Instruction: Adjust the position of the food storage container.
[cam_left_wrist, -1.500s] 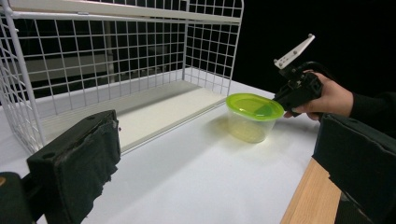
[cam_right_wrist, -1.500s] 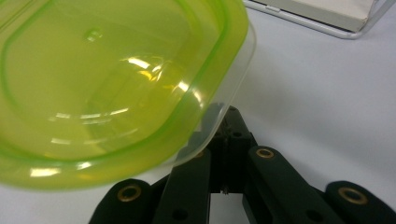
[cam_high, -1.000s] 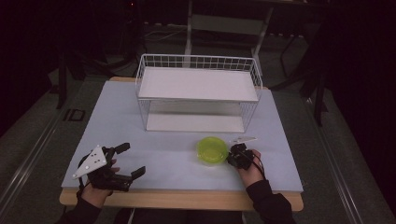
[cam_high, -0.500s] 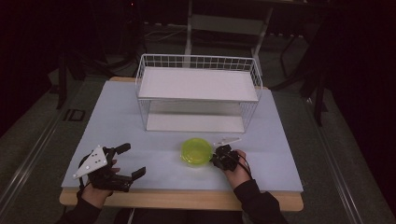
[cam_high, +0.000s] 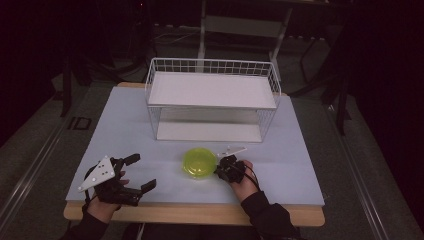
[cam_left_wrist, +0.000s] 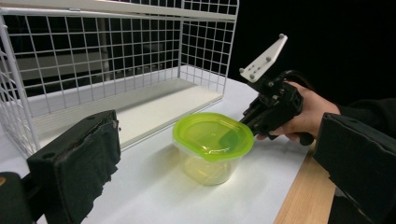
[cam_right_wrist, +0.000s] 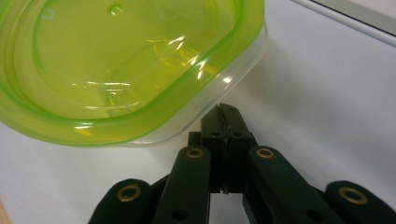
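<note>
Right gripper view: right hand-held gripper (cam_right_wrist: 226, 115) jaws pressed together, empty, tips against the green-lidded container (cam_right_wrist: 126, 70). Left hand-held gripper (cam_high: 137, 172) gapes wide, resting on the surface (cam_high: 300, 165).

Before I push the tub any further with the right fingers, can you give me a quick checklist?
1. Right gripper shut, fingers together: ok.
2. Its tip against the tub wall, below the lid rim: ok.
3. Lid seated on the tub: ok, it looks flat all round.
4. Tub upright on the table: ok.
5. Left gripper open and apart from the tub: ok.
6. Rack well away from the tub: ok.
</note>
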